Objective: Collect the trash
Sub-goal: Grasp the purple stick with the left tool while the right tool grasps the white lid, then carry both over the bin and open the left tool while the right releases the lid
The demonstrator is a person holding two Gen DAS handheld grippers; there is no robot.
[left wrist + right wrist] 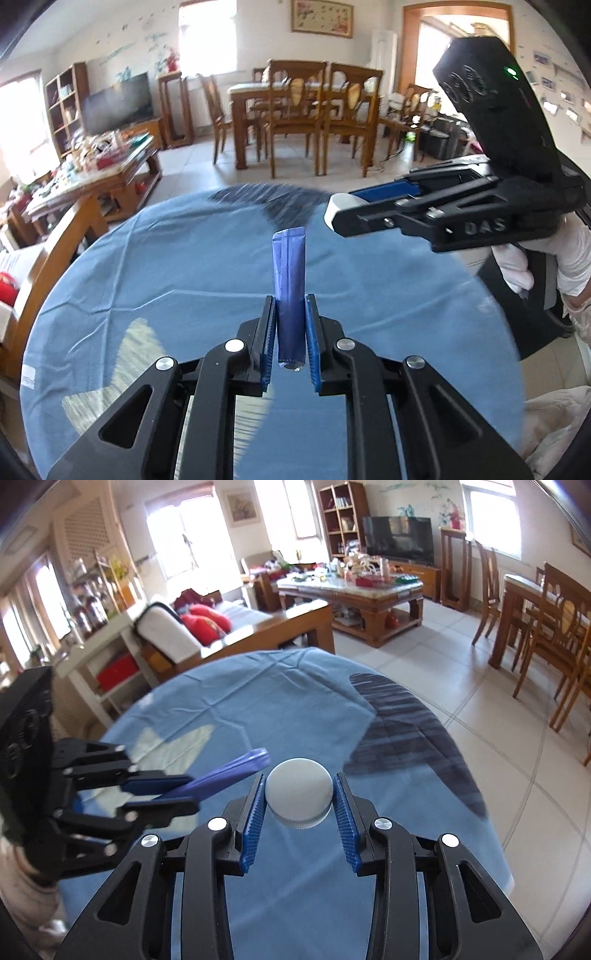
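From the left wrist, the left gripper (290, 325) is clamped on a long, flat blue foil sachet (289, 280), which stands up between the ribbed blue pads above a round table under a blue cloth (166, 266). The right gripper (341, 212), held by a white-gloved hand (546, 266), grips a white cap at upper right.

From the right wrist, the right gripper (299, 801) pinches a round white plastic bottle cap (298, 792) above the cloth (258, 701). The left gripper (184, 790) holds the sachet (229, 771) just beside it.
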